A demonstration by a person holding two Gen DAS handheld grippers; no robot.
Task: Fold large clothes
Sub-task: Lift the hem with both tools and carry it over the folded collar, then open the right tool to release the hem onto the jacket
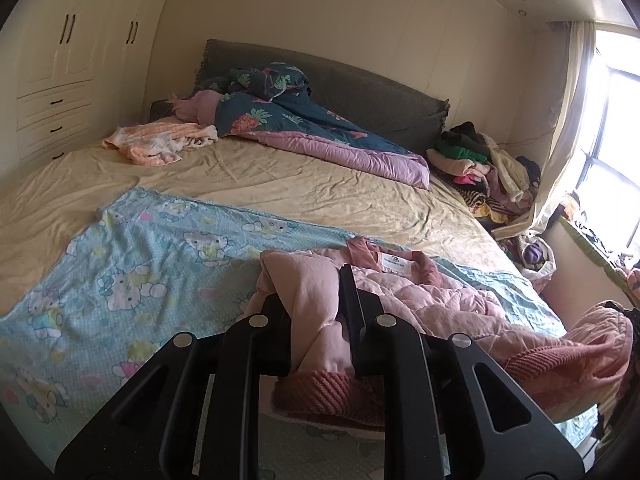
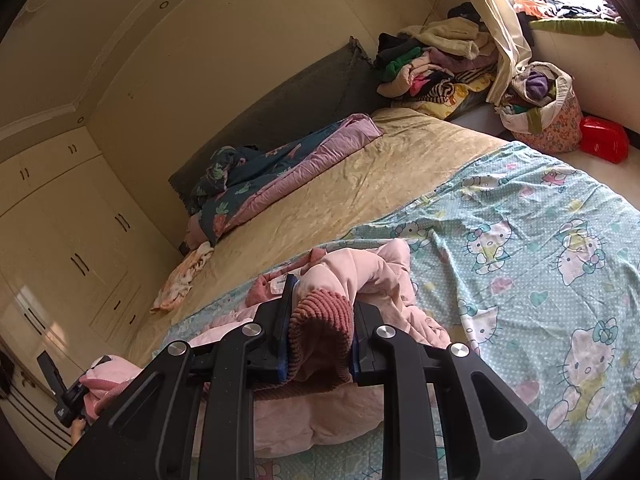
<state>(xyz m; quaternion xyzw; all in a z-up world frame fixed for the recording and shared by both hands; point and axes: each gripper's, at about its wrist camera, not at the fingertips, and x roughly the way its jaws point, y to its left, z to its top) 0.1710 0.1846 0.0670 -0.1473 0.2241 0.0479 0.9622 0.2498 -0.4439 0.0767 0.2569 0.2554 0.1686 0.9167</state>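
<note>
At the bottom of each view, both grippers' fingers were clamped on the pink jacket (image 1: 400, 292): left gripper (image 1: 316, 320) on quilted fabric, right gripper (image 2: 320, 320) on a ribbed cuff. The jacket lay bunched on the blue sheet (image 1: 132, 264). Likely mid-fold; next, carry the sleeves across evenly.

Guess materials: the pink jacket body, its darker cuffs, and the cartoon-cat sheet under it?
Pink jacket: looks like thin matte woven shell over padding; stitched quilt lines, puffy folds. Cuffs: ribbed knit, coarse ridges, likely acrylic or cotton. Cartoon-cat sheet: thin printed woven cloth, probably cotton, matte with fine creases.
</note>
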